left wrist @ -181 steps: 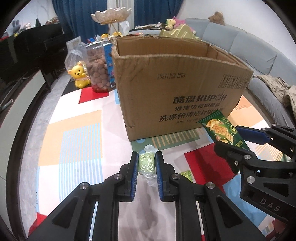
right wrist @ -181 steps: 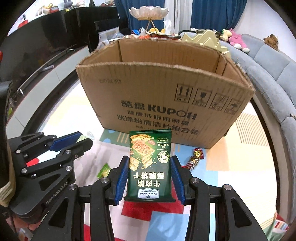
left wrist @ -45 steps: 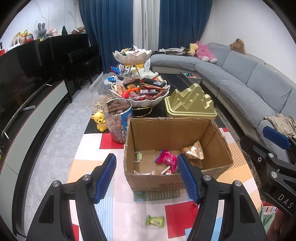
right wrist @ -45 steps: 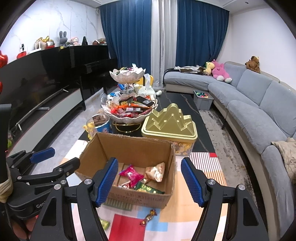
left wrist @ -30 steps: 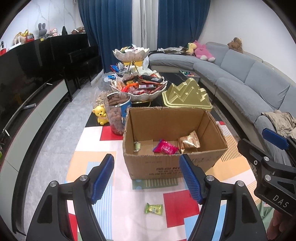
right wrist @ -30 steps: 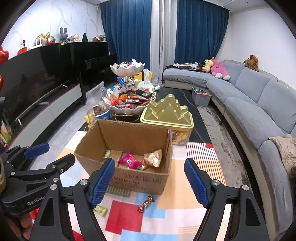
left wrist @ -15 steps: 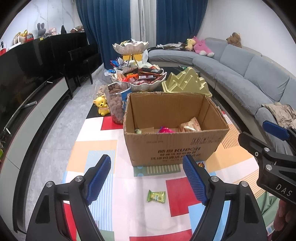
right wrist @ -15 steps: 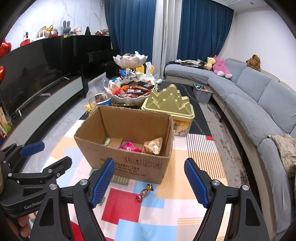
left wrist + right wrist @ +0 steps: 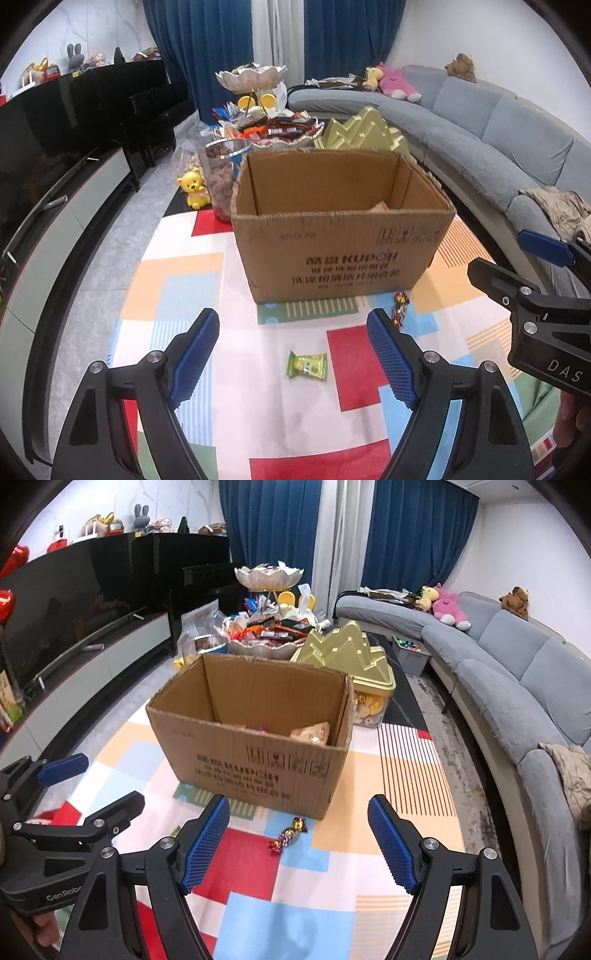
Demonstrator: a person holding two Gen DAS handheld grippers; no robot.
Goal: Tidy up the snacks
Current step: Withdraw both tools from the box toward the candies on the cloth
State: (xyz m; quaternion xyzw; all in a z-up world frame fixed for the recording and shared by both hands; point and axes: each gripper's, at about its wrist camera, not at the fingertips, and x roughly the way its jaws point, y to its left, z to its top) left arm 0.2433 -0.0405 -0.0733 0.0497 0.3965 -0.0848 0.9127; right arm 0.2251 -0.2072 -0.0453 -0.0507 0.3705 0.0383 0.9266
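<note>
An open cardboard box (image 9: 340, 254) stands on a colourful mat; it also shows in the right wrist view (image 9: 258, 764) with snack packets (image 9: 310, 734) inside. A small green snack packet (image 9: 307, 365) lies on the mat between my left gripper's (image 9: 295, 354) open fingers, in front of the box. A gold and red wrapped candy (image 9: 400, 308) lies by the box's front right corner; in the right wrist view the candy (image 9: 289, 835) sits between my right gripper's (image 9: 299, 838) open fingers. Both grippers are empty.
Behind the box are a jar of brown snacks (image 9: 221, 177), a yellow bear figure (image 9: 194, 187), a tiered dish of sweets (image 9: 266, 125) and a gold mountain-shaped tin (image 9: 351, 653). A grey sofa (image 9: 517, 679) curves along the right. A TV unit (image 9: 55, 206) runs along the left.
Both grippers have dropped lower and closer to the mat in front of the box. The box's inside is now mostly hidden by its front wall. Both stay open.
</note>
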